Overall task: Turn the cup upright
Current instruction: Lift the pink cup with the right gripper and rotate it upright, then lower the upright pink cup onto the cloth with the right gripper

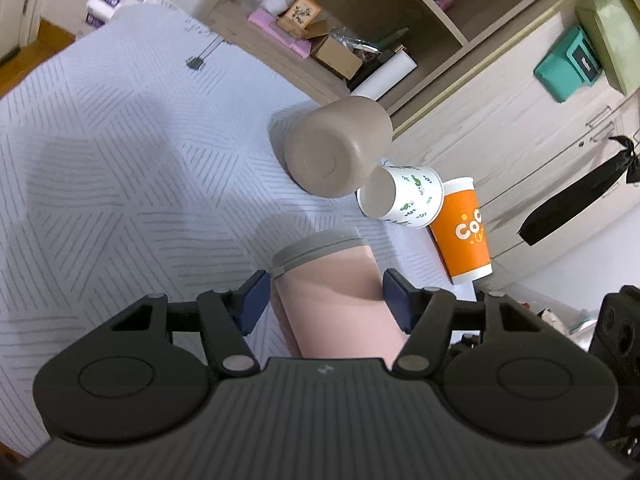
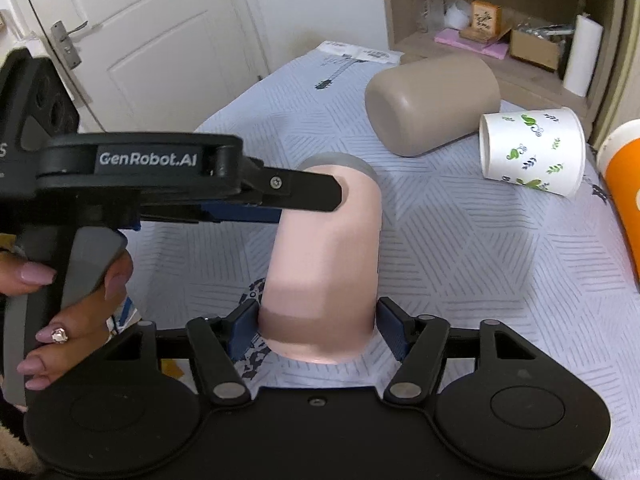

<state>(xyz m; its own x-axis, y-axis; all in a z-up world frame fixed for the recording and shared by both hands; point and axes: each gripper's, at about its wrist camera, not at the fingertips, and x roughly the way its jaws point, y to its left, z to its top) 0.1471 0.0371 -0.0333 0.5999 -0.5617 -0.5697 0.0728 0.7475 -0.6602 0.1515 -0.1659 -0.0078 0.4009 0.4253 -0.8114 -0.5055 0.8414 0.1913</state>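
Observation:
A pink cup with a grey rim band is held tilted above the light blue patterned table. My left gripper is shut on the pink cup, its blue pads against both sides near the grey band. In the right wrist view the left gripper comes in from the left and clamps the cup's upper part. My right gripper is shut on the same cup's lower end, pads pressed on both sides.
A beige cup lies on its side on the table. A white leaf-print paper cup lies on its side beside it. An orange paper cup is at the right. Shelves with clutter stand behind.

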